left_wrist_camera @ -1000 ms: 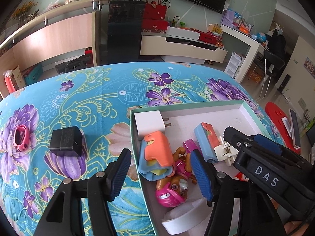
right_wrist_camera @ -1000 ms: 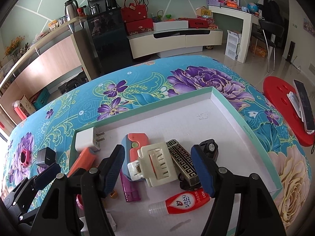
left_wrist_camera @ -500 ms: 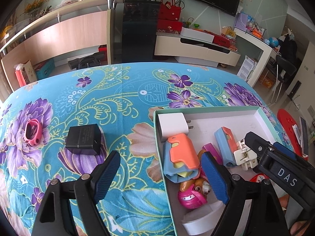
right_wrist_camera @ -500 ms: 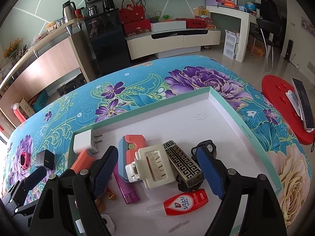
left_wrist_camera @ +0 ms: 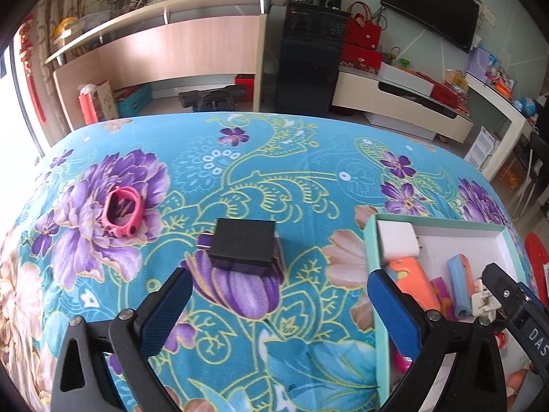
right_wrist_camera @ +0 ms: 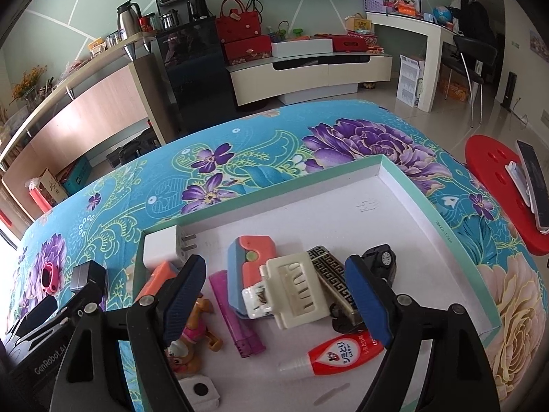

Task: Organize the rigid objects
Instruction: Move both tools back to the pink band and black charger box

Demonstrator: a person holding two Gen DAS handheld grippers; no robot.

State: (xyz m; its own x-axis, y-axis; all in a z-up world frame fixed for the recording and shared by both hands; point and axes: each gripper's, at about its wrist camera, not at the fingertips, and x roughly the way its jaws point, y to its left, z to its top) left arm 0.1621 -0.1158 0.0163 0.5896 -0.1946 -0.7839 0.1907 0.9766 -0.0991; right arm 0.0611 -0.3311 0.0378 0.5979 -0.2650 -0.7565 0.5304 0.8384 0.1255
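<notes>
A black power adapter (left_wrist_camera: pixel 243 243) lies on the floral cloth, just ahead of my left gripper (left_wrist_camera: pixel 278 285). That gripper's jaws are opening wide and only cloth lies between them. A pink wristband (left_wrist_camera: pixel 121 214) rests further left. The teal-rimmed white box (right_wrist_camera: pixel 260 192) holds a white charger (right_wrist_camera: pixel 161 249), an orange-and-blue case (right_wrist_camera: pixel 250 257), a cream hair clip (right_wrist_camera: pixel 295 292), a patterned lighter (right_wrist_camera: pixel 333 274), a toy car (right_wrist_camera: pixel 381 261), a purple lighter (right_wrist_camera: pixel 236 316), a toy pup (right_wrist_camera: pixel 192 329) and a glue tube (right_wrist_camera: pixel 343 352). My right gripper (right_wrist_camera: pixel 274 267) hangs open over the clip, pads apart from it.
The box's left wall (left_wrist_camera: pixel 372 274) stands close to my left gripper's right finger. The table's far edge drops off toward a black cabinet (left_wrist_camera: pixel 308 58) and a low TV bench (right_wrist_camera: pixel 308 72). A red stool (right_wrist_camera: pixel 501 185) with a remote sits beyond the right edge.
My left gripper has swung left, from over the box to over the cloth facing the black adapter, and its jaws have spread. The right gripper's jaws widened slightly and stayed over the clip.
</notes>
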